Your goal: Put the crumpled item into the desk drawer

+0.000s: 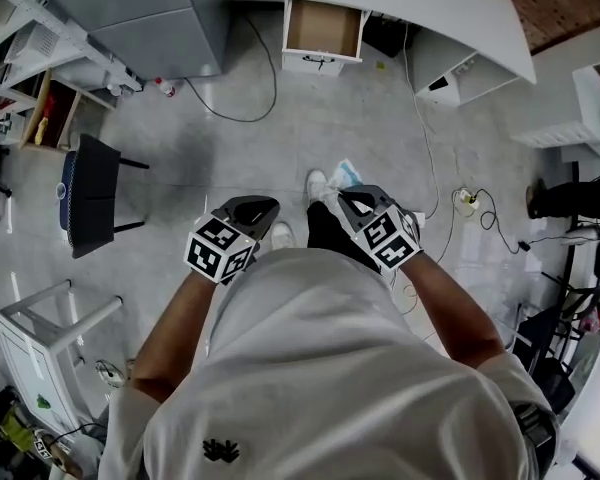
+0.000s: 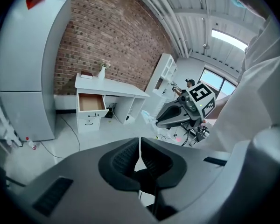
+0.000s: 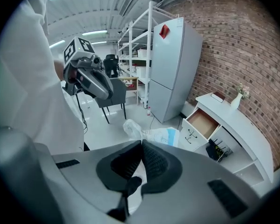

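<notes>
A crumpled white and pale-blue item [image 3: 151,133] sticks out past my right gripper [image 3: 141,143], whose jaws are shut on it. From above the same item [image 1: 345,175] shows just ahead of the right gripper [image 1: 352,200]. My left gripper [image 1: 252,210] is held beside it, jaws closed together with nothing between them [image 2: 140,141]. The white desk [image 1: 410,3] stands ahead, its top drawer [image 1: 322,28] pulled open with a bare brown bottom. The drawer [image 2: 90,102] also shows in the left gripper view, and the drawer [image 3: 203,122] in the right gripper view.
A grey fridge [image 1: 150,13] stands left of the desk, with a black cable [image 1: 242,108] trailing over the floor. A dark chair [image 1: 90,193] is to my left, shelving [image 1: 25,88] beyond it. More cables and a socket [image 1: 467,200] lie on the right.
</notes>
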The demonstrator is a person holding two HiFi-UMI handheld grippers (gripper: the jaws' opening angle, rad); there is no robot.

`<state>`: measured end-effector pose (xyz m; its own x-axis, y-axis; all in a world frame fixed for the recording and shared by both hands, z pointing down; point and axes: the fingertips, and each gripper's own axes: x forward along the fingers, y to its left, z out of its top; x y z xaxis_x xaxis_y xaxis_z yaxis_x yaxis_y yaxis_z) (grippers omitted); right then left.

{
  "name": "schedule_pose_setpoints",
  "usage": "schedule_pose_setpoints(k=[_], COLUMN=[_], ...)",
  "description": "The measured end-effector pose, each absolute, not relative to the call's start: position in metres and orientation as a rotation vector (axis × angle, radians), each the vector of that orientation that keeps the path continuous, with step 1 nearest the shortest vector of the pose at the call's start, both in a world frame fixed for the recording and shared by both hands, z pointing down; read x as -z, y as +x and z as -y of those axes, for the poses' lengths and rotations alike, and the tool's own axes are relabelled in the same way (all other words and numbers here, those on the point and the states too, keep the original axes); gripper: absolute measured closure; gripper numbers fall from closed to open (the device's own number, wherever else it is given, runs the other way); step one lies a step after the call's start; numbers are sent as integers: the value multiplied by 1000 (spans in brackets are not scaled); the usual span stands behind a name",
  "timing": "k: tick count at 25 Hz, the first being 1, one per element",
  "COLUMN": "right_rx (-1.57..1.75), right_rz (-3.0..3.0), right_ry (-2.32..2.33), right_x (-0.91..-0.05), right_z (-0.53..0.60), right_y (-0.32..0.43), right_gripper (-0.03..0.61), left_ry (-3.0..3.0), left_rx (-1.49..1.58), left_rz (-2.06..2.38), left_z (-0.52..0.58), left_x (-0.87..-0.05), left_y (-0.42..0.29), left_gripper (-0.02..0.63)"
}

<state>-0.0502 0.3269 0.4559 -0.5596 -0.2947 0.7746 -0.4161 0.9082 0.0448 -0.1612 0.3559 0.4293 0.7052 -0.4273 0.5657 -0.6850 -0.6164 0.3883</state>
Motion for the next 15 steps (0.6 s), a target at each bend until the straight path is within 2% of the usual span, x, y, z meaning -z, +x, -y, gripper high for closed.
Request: schedule_pose_setpoints(k=[6, 15], right_rx=[-140, -2], right_rz=[2210, 2193], right_ry=[458, 369], right_x=[-473, -488], right_z=[-239, -52], right_y=[-61, -29], right_gripper=[549, 549], left_ry=[2285, 2302], left_rx=[-598, -649], left_rz=[870, 881], left_z=[-267, -86], left_x=[-441, -427], left_y=[-172, -118], left_gripper=[583, 583])
